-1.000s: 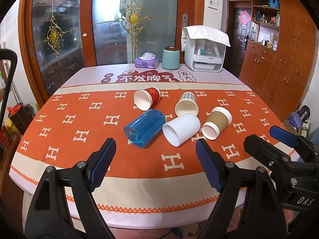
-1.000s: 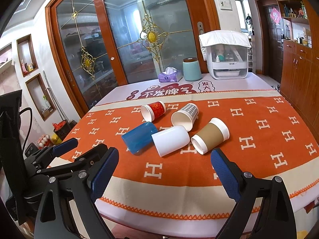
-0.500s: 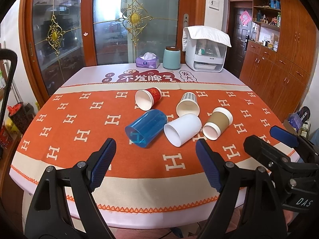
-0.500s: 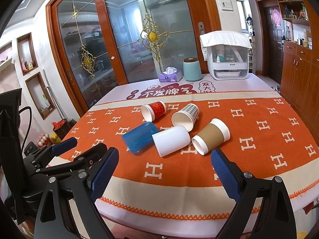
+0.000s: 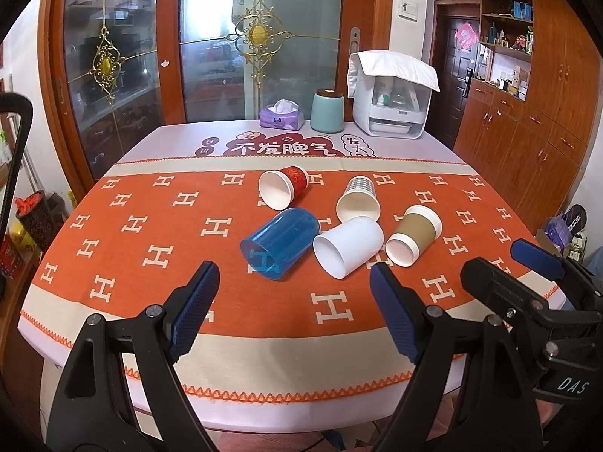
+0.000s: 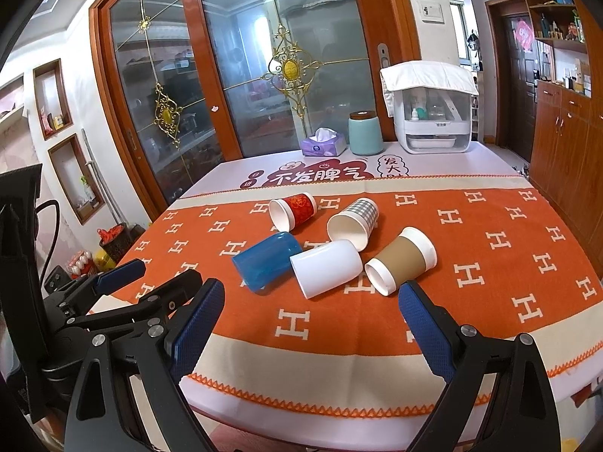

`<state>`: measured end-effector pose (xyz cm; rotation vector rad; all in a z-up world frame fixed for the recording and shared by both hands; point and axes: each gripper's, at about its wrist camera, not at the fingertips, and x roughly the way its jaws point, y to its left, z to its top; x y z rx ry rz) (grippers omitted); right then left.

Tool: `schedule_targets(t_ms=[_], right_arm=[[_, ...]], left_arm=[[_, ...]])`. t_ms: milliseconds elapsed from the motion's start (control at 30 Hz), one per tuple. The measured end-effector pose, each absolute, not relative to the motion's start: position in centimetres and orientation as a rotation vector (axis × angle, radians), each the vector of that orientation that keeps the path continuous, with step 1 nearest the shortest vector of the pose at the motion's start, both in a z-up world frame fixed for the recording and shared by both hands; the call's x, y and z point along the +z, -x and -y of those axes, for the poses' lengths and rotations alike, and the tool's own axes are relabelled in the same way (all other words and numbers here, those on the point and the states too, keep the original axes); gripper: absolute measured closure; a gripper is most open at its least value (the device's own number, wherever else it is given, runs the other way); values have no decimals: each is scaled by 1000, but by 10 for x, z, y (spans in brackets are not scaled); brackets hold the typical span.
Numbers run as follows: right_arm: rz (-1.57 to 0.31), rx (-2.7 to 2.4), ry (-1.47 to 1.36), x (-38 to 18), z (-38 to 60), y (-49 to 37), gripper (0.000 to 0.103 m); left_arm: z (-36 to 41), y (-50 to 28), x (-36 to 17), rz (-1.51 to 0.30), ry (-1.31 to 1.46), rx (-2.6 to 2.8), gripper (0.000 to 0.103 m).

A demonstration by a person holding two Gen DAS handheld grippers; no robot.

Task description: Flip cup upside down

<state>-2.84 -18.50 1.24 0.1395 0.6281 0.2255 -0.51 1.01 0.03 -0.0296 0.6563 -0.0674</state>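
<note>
Five cups lie on their sides in a bunch near the middle of the table (image 5: pixel 113 324), on the orange cloth (image 5: pixel 124 233) with white H shapes. None of them stands up or sits mouth down yet, so I think the flipping job is only at its start. The blue cup (image 5: pixel 280 248) lies at about 9 o'clock in the bunch, and its open mouth points toward the near edge. The white cup (image 5: pixel 348 250) lies just beside it, touching or nearly touching, at about 6 o'clock. The brown cup (image 5: pixel 413 239) with white ends is at 3 o'clock. The checked cup (image 5: pixel 358 199) is at about 1 o'clock and the red cup (image 5: pixel 284 188) is at 11 o'clock. I cannot tell which cup is meant to be turned first. The left gripper (image 5: pixel 294 310) hangs over the near edge of the table, and its blue pads (image 5: pixel 194 309) are spread wide with nothing between them. It points at the blue and white cups, maybe because they are the closest ones to grab. The right gripper (image 6: pixel 311 327) is also spread wide and holds nothing. It waits just beside the left one, and each shows up at the edge of the other's view. Both are well apart from the cups, so a reach forward comes next, I guess. A tissue box (image 5: pixel 280 117), a green jar (image 5: pixel 327 111) and a white machine (image 5: pixel 392 94) sit at the far end, at 12 o'clock, out of the way.
</note>
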Motion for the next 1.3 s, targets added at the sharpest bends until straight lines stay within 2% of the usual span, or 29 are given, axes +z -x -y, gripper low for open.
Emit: schedule_targets(t_ms=[733,1300], right_arm=[[-666,229,-124,4,176,4,8],[-834,217,-184,-38,176,-116,8]], left_arm=[[-20,-31,-11,-713,-4,-45,23],[-35,-167,-42,-1013,-130,-237,23]])
